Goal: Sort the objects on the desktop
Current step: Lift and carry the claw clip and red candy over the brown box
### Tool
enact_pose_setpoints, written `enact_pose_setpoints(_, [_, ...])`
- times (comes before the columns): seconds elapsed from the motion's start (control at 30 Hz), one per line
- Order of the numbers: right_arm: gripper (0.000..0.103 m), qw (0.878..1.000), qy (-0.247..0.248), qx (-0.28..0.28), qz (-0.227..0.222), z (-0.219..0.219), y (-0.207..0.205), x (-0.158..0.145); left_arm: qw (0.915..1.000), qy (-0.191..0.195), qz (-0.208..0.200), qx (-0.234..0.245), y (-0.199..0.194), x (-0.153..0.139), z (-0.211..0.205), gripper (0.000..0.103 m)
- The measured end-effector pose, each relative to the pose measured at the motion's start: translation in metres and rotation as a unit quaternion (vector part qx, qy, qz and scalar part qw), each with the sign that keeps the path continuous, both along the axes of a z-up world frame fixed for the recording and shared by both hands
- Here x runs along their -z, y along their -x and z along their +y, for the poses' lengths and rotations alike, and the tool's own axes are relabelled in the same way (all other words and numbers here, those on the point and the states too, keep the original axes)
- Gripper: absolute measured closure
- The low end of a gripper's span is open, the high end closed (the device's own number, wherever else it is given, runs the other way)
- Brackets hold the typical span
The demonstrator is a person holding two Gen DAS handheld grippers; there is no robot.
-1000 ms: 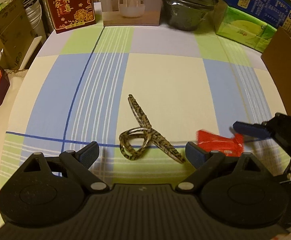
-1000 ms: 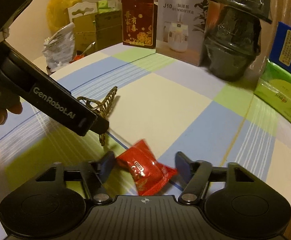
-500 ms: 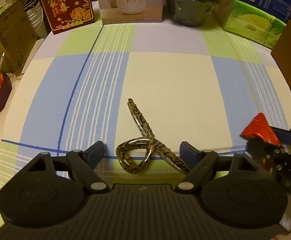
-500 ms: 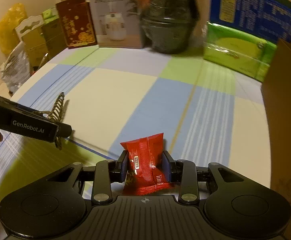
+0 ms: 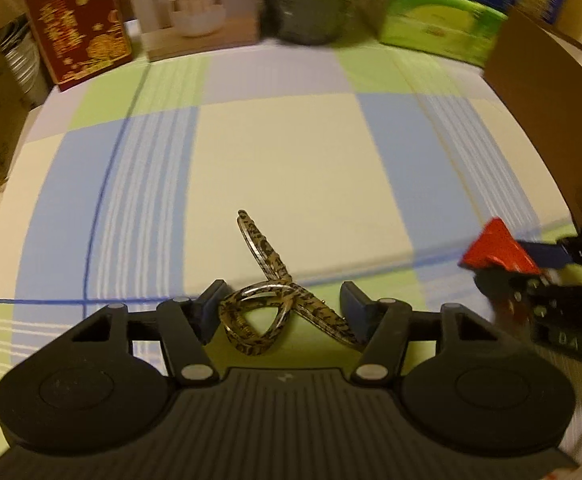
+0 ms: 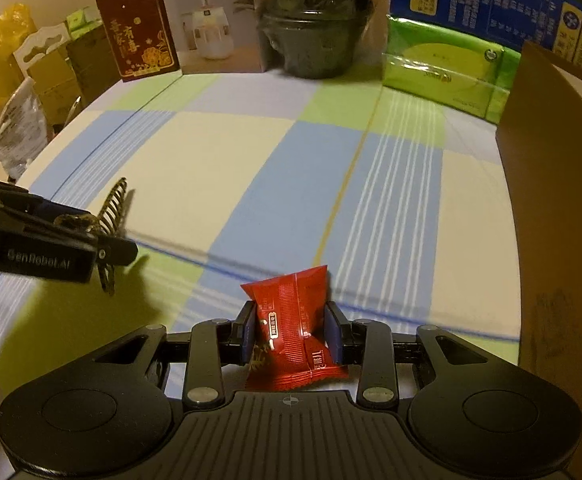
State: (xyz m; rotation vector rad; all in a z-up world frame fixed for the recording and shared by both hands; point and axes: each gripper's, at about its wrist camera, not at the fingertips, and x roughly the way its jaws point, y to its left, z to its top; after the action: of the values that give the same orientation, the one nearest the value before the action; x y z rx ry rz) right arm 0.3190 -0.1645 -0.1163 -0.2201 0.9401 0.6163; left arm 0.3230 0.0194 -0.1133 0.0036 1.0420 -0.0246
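Between the closing jaws of the left gripper (image 5: 281, 308) lies the hair claw (image 5: 275, 300); right gripper (image 6: 291, 332), newly clamped on the red packet (image 6: 291, 332), has lifted it, ready for sorting.

A glossy, crinkled red plastic wrapper (image 6: 291, 332) is catching the light, and the mottled hair claw (image 5: 275, 308) is showing a smooth, shiny plastic finish. The checked cloth (image 5: 291, 168) is lying matt and woven over the table, while the brown cardboard box (image 6: 563, 208) is looking dull and slightly rough.
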Motion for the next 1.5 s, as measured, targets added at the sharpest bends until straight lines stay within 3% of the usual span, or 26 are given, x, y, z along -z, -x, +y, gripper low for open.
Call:
enact_pose_setpoints(0.33, [0.071,1.000,-0.005,0.010,0.017,-0.039,0.061,-0.006,0.9954,0.019,0.012,0.093,0.056,-0.004,-0.036,0.046])
enact_pose_setpoints(0.6, [0.070,0.999,0.007,0.040,0.032,-0.087,0.108,-0.014,0.9761,0.041,0.011,0.213,0.112,-0.002,-0.082,0.046])
enact_pose_setpoints(0.67, [0.070,0.998,0.008,0.050,0.036,-0.099,0.117,-0.015,0.9739,0.043,0.012,0.223,0.120,-0.002,-0.092,0.046])
enact_pose_setpoints(0.8, [0.070,0.997,0.011,0.070,0.038,-0.119,0.131,-0.017,0.9779,0.041,0.020,0.204,0.128,-0.003,-0.101,0.043])
enact_pose_setpoints(0.83, [0.070,0.996,0.007,0.075,0.040,-0.124,0.133,-0.018,0.9808,0.037,0.022,0.190,0.130,-0.005,-0.102,0.033])
enact_pose_setpoints(0.9, [0.056,0.995,0.002,0.087,0.044,-0.131,0.136,-0.018,0.9870,0.029,0.025,0.156,0.132,-0.007,-0.100,0.026])
enact_pose_setpoints(0.93, [0.036,0.994,0.000,0.095,0.047,-0.134,0.136,-0.018,0.9894,0.028,0.023,0.140,0.134,-0.009,-0.098,0.025])
enact_pose_setpoints(0.97, [0.031,0.994,-0.001,0.099,0.046,-0.138,0.138,-0.019,0.9913,0.029,0.025,0.126,0.135,-0.011,-0.097,0.025])
enact_pose_setpoints(1.17, [0.030,0.996,0.001,0.082,0.044,-0.145,0.143,-0.018,0.9969,0.034,0.026,0.065,0.137,-0.013,-0.097,0.029])
enact_pose_setpoints(1.5, [0.030,0.997,0.004,0.064,0.044,-0.162,0.141,-0.019,0.9992,0.013,0.015,0.036,0.130,-0.004,-0.118,0.054])
